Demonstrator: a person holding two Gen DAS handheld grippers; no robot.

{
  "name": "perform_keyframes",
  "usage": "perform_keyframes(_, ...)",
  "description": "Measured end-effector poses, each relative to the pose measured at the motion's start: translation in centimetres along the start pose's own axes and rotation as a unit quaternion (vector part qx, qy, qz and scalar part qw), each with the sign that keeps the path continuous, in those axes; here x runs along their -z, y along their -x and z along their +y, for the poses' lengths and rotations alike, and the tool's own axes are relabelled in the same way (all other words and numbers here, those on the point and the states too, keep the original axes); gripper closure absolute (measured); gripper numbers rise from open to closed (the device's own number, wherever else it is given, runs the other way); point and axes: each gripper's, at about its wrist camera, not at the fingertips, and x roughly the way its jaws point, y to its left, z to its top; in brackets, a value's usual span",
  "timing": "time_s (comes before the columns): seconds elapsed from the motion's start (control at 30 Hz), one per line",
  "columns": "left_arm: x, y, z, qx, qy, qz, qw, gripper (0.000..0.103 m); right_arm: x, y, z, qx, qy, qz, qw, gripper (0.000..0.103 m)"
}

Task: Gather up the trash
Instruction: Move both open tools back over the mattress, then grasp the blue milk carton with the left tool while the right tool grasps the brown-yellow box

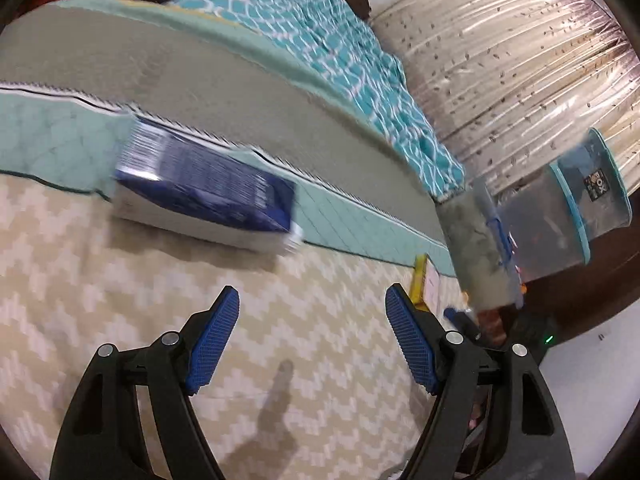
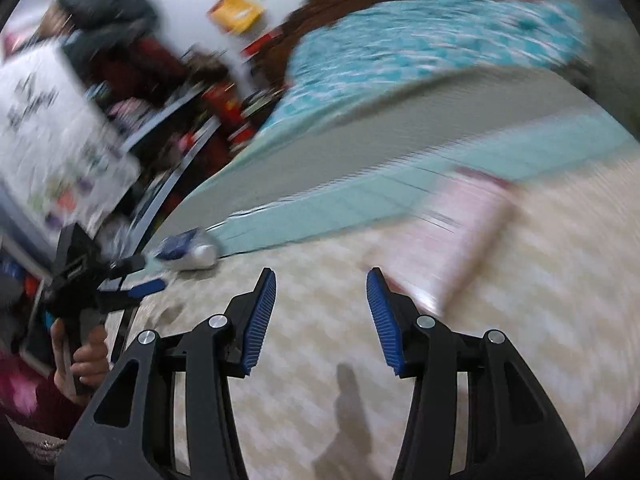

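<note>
Beside the mattress edge point(image 1: 360, 236) a blue-and-white wrapper point(image 1: 208, 196) lies on the zigzag mat point(image 1: 120, 280). Both the left gripper point(image 1: 312, 336) and right gripper point(image 2: 320, 320) gape, holding nothing. Both views are smeared; a rushed grab could miss the wrapper.

Motion blur smears the pink packet point(image 2: 460, 232) and shelf clutter point(image 2: 192, 120) beyond telling.
</note>
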Motion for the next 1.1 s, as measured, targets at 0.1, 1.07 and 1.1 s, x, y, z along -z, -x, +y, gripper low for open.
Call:
perform_keyframes(0.1,-0.1,0.2,1.0,-0.025,0.007,-0.017,0.9995,0.031,-3.4,-6.9,4.3,-0.007,0.051,0.044,0.998,0.057)
perform_keyframes(1.07,0.7,-4.9,-2.1,-0.076,-0.077,0.023,0.9939,0.057,2.6,3.6,-3.7,0.208,-0.112,-0.077,0.969,0.006)
perform_keyframes(1.1,1.3,-5.6,-3.1,-0.065,-0.091,0.034,0.9931,0.057,2.3,3.1,-5.1,0.206,-0.140,-0.061,0.967,0.006)
